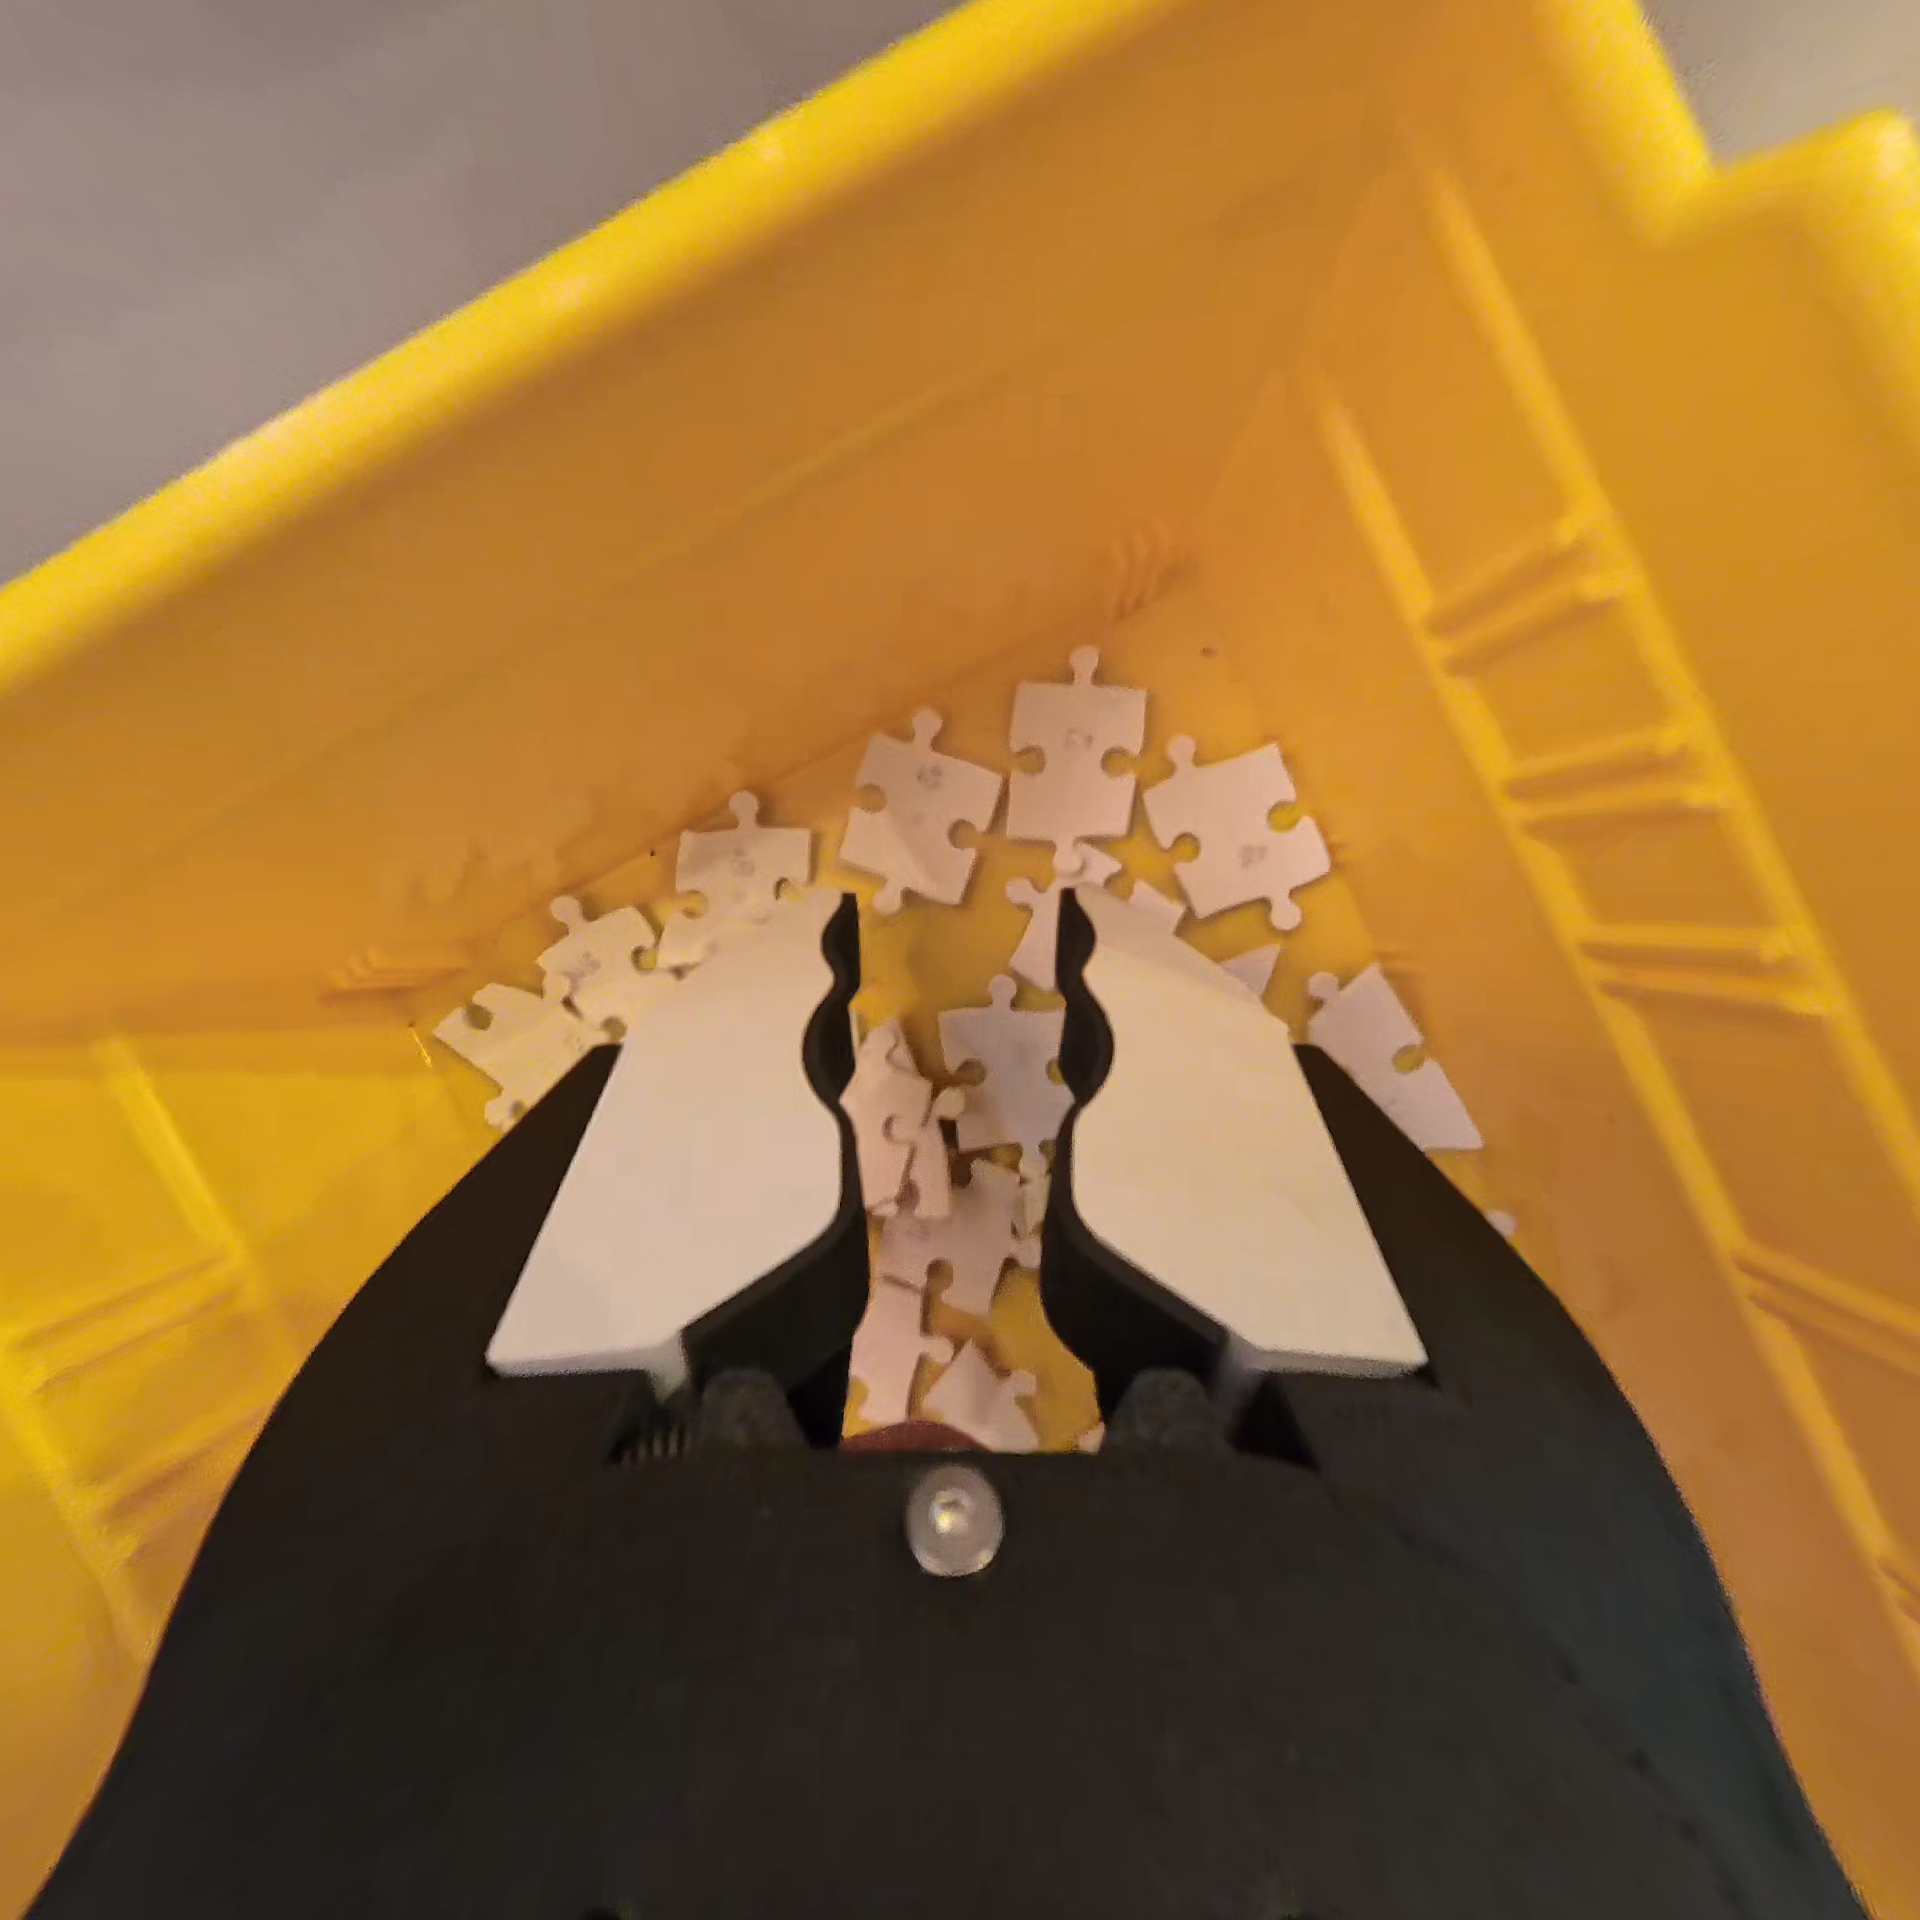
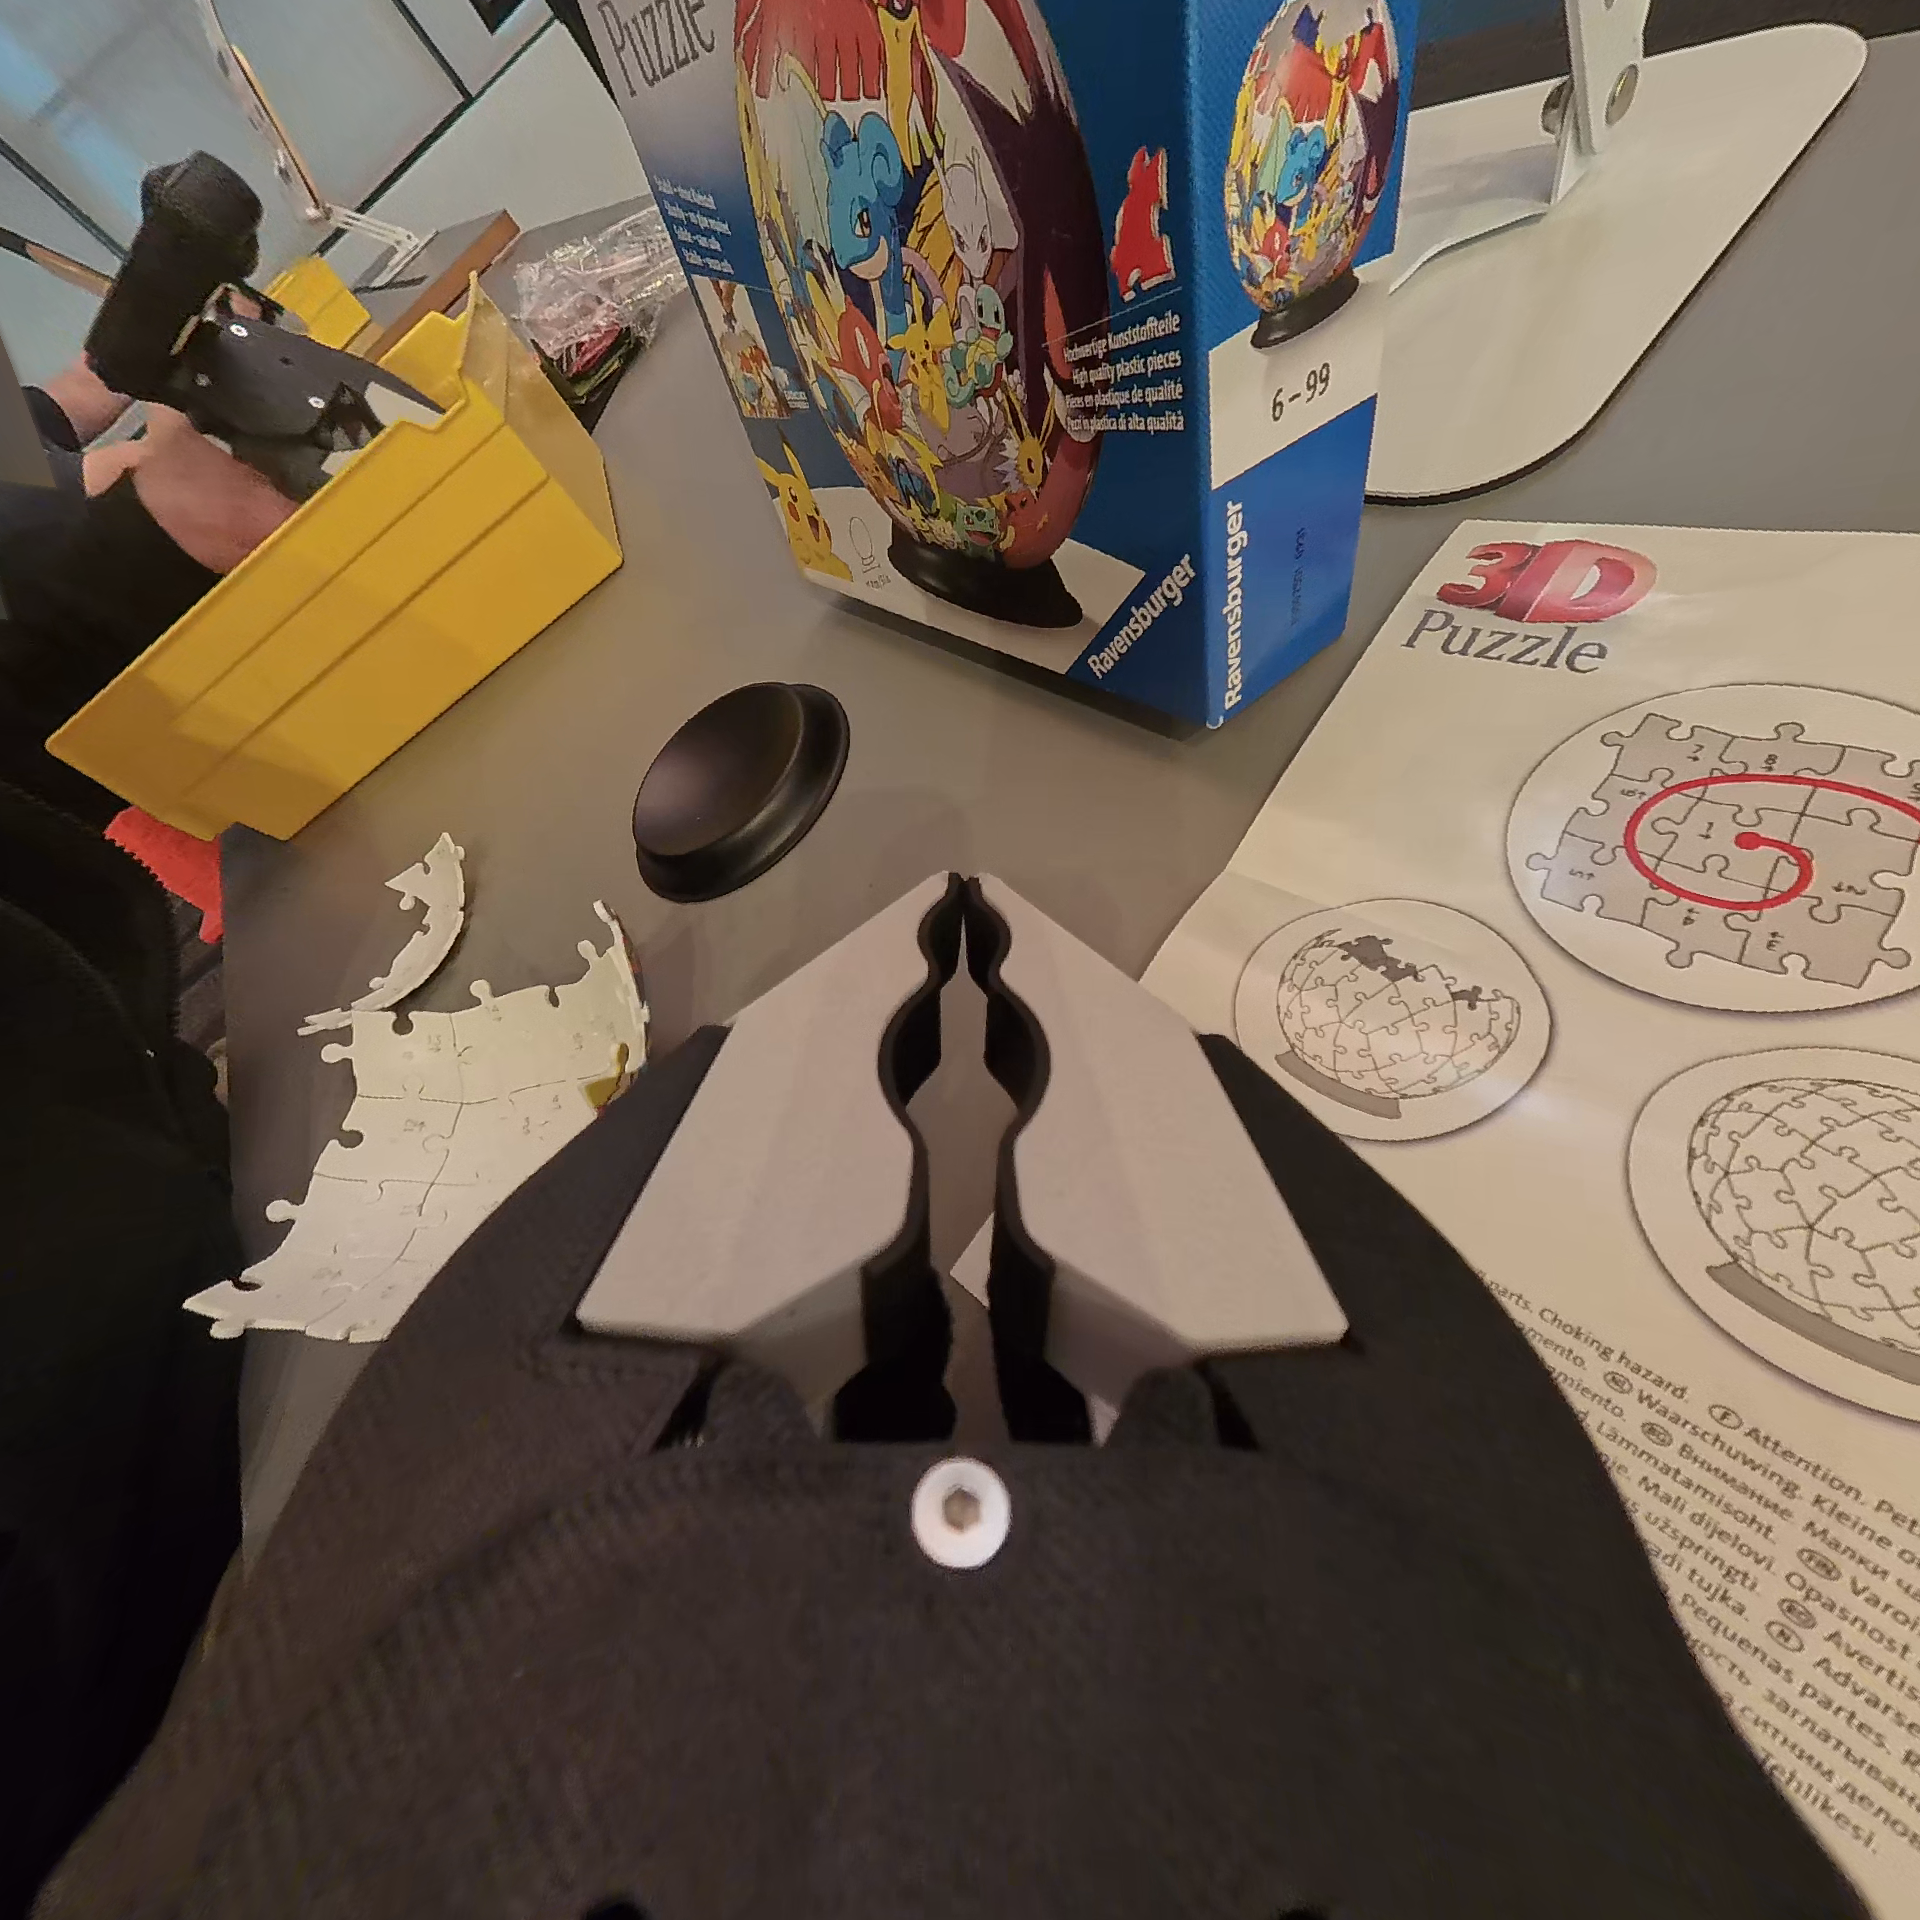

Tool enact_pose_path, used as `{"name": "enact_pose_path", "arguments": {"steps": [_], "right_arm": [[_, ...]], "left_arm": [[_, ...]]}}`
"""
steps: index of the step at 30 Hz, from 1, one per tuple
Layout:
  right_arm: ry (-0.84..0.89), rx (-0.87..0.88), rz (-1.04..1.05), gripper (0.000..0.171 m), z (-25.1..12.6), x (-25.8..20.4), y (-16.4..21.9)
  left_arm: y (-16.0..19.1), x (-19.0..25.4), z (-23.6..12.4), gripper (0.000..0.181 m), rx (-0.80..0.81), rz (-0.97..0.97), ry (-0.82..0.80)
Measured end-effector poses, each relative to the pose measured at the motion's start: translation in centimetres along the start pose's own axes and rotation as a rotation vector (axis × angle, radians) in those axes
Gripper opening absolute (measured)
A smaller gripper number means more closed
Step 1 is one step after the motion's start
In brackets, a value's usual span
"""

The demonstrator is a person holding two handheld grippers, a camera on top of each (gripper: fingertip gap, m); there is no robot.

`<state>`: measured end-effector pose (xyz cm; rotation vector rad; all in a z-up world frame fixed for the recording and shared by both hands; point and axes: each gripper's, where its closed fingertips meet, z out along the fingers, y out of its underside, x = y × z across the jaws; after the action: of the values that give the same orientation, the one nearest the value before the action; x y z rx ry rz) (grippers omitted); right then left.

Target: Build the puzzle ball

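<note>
In the left wrist view my left gripper point(image 1: 958, 914) is open inside a yellow bin point(image 1: 727, 499), just above a heap of loose white puzzle pieces point(image 1: 1075, 774) lying blank side up. Some pieces point(image 1: 935, 1143) lie between the fingers, and none is gripped. In the right wrist view my right gripper point(image 2: 958, 885) is shut and holds nothing, hovering over the grey table. A partly built curved puzzle shell point(image 2: 447, 1122) lies to its left, white inside up, with a smaller curved fragment point(image 2: 431, 914) behind it. The black ball stand point(image 2: 743, 790) sits just ahead.
The yellow bin point(image 2: 343, 623) stands at the far left with the left gripper's black body point(image 2: 270, 395) reaching into it. The blue puzzle box point(image 2: 1039, 364) stands upright ahead. An instruction sheet point(image 2: 1558, 935) lies on the right. A white lamp base point(image 2: 1610, 260) sits at the back right. About 45 centimetres separates my left fingertips from my right.
</note>
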<state>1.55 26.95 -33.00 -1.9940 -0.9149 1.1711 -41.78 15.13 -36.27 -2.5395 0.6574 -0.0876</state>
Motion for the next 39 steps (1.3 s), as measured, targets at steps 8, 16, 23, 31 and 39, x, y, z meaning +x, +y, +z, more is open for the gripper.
{"name": "enact_pose_path", "arguments": {"steps": [8, 16, 23, 31, 39], "right_arm": [[0.0, 0.0, 0.0, 0.0, 0.0, 0.0, 0.0], [-0.001, 0.002, -0.001, 0.0, 0.0, 0.0, 0.0], [-0.007, 0.004, 0.004, 0.0, 0.0, 0.0, -0.1], [-0.007, 0.005, 0.003, 0.0, -0.1, -0.1, -0.1], [-0.01, 0.009, 0.005, 0.0, -0.1, -0.1, -0.1]], "left_arm": [[3.7, -1.7, -1.0, 0.036, -0.101, -0.147, -0.035], [2.4, -1.3, 0.2, 0.051, -0.061, -0.121, 0.016], [4.3, -0.4, -1.4, 0.044, -0.09, -0.094, 0.011], [4.5, 0.1, -1.1, 0.038, -0.096, -0.104, 0.045], [3.0, -1.2, -0.2, 0.061, -0.059, -0.111, 0.026]]}}
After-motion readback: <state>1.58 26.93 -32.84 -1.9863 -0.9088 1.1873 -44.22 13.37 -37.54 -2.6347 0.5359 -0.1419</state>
